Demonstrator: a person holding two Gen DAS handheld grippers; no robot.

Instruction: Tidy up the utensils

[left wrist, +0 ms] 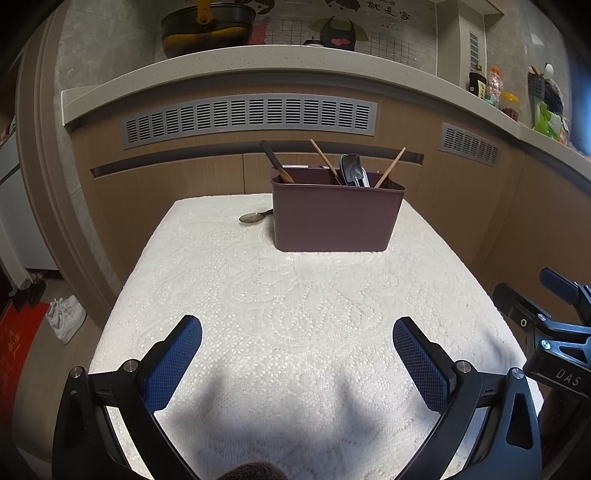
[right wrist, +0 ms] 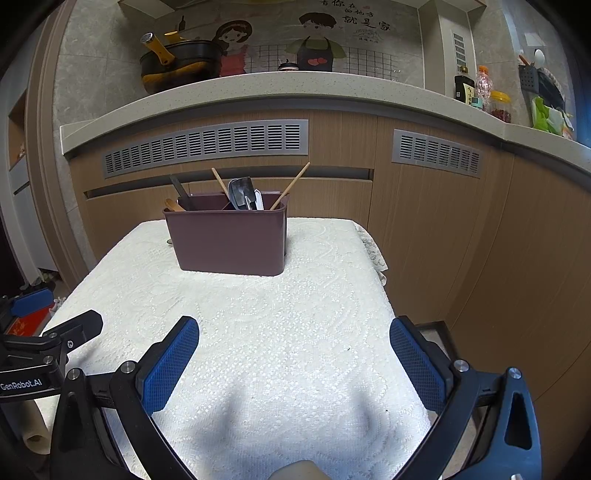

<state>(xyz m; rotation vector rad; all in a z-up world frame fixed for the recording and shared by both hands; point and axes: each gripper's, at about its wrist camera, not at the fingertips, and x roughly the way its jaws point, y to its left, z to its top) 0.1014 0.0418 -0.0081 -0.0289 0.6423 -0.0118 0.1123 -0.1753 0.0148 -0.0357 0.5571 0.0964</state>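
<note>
A maroon utensil caddy (left wrist: 334, 218) stands at the far end of the white lace-covered table (left wrist: 229, 295); it also shows in the right wrist view (right wrist: 231, 240). It holds chopsticks (left wrist: 389, 168), a black-handled wooden utensil (left wrist: 275, 160) and dark spoons (left wrist: 352, 170). A metal spoon (left wrist: 253, 218) lies on the cloth just left of the caddy. My left gripper (left wrist: 297, 338) is open and empty above the near part of the table. My right gripper (right wrist: 293, 341) is open and empty, to the right of the left one.
A kitchen counter (left wrist: 258, 59) with a pan (left wrist: 207, 26) and bottles (left wrist: 495, 83) runs behind the table. Wooden cabinets stand close behind and to the right. White shoes (left wrist: 64, 317) and a red mat lie on the floor at left.
</note>
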